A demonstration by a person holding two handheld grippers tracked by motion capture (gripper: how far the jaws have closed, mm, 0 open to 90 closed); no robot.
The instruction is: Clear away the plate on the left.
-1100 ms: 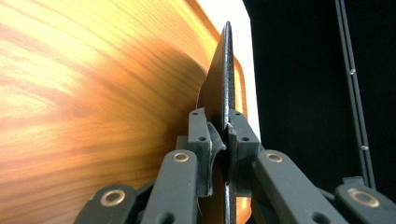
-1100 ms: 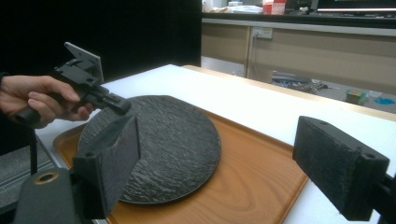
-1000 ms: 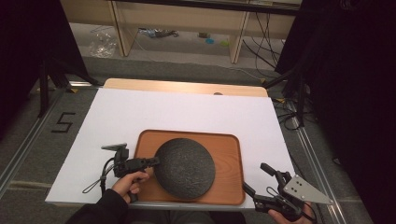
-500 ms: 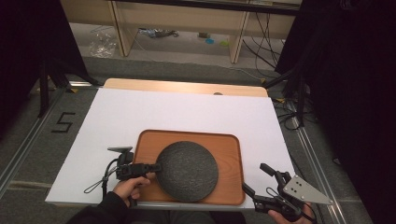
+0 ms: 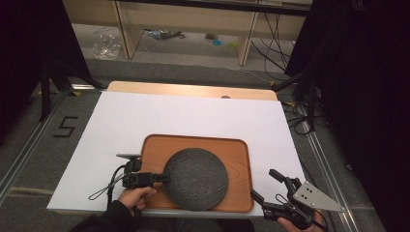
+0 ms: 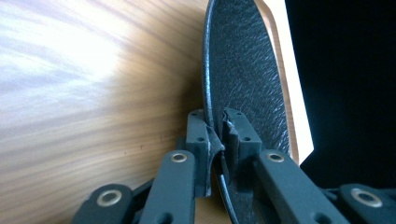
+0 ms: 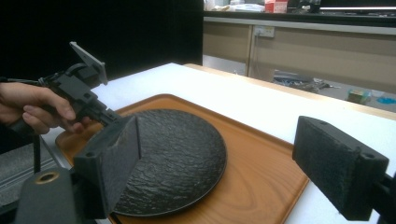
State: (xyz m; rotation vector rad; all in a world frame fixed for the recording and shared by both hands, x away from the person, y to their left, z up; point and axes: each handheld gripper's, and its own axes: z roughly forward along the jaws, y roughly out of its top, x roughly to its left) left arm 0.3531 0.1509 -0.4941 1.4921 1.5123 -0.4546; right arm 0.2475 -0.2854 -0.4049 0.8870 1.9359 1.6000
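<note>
A dark, rough-textured round plate [image 5: 198, 180] lies on a wooden tray [image 5: 239, 150] near the table's front edge. My left gripper [image 5: 162, 178] is shut on the plate's left rim. In the left gripper view the rim [image 6: 210, 93] sits pinched between the two jaws of that gripper [image 6: 217, 136]. My right gripper [image 5: 264, 184] is open beside the tray's front right corner, with nothing in it. The right gripper view looks between its wide-apart pads [image 7: 341, 163] across the plate [image 7: 177, 149] and the tray [image 7: 266, 172] to the left gripper [image 7: 109, 116] and its hand.
A white sheet [image 5: 193, 116] covers most of the wooden table [image 5: 193, 89]. The tray sits close to the front edge. Beyond the table stand shelves with cables and clutter on the floor [image 5: 164, 34]. Dark curtains hang at both sides.
The left gripper and the plate have shifted slightly toward the table's near edge. The right gripper has hardly moved.
</note>
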